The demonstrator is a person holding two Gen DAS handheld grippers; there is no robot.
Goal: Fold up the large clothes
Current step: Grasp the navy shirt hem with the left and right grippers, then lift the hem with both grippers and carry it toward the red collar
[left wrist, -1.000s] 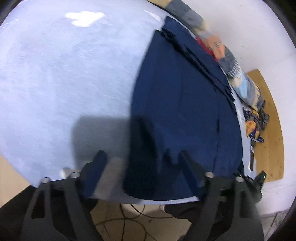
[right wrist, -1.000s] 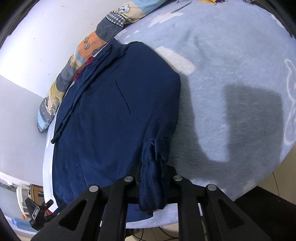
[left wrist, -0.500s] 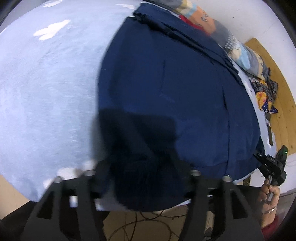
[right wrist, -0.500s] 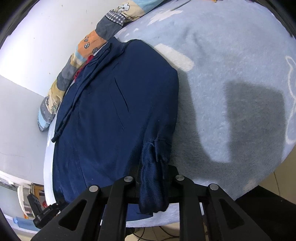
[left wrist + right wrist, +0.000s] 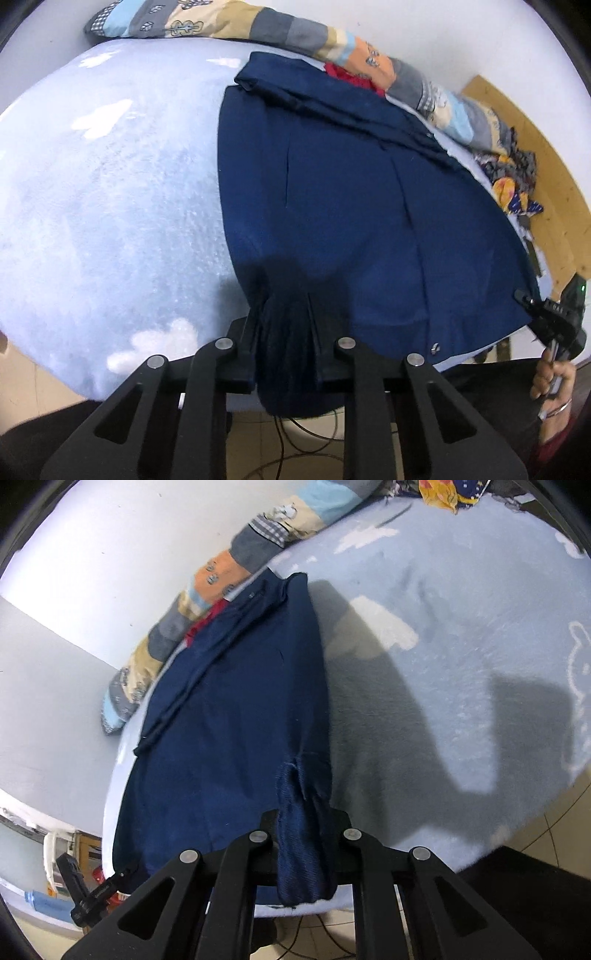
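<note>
A large navy blue garment (image 5: 354,206) lies spread on a light blue fleece blanket (image 5: 110,206); it also shows in the right wrist view (image 5: 236,731). My left gripper (image 5: 286,332) is shut on a bunched corner of the garment at the near edge. My right gripper (image 5: 304,834) is shut on the other near corner, which hangs in a thick fold between its fingers. The right gripper (image 5: 550,317) also shows at the far right of the left wrist view, and the left gripper (image 5: 96,893) at the lower left of the right wrist view.
A patchwork quilt roll (image 5: 295,33) lies along the wall behind the garment, with a red cloth (image 5: 351,75) tucked beside it. Patterned clothes (image 5: 513,177) are piled at the right on a wooden board (image 5: 561,206). Cables run over the tiled floor (image 5: 295,443) below the blanket's near edge (image 5: 524,849).
My left gripper moved right onto the garment's near corner and shut on it; it was open a second ago. The right gripper kept its hold and lifted its corner slightly.
</note>
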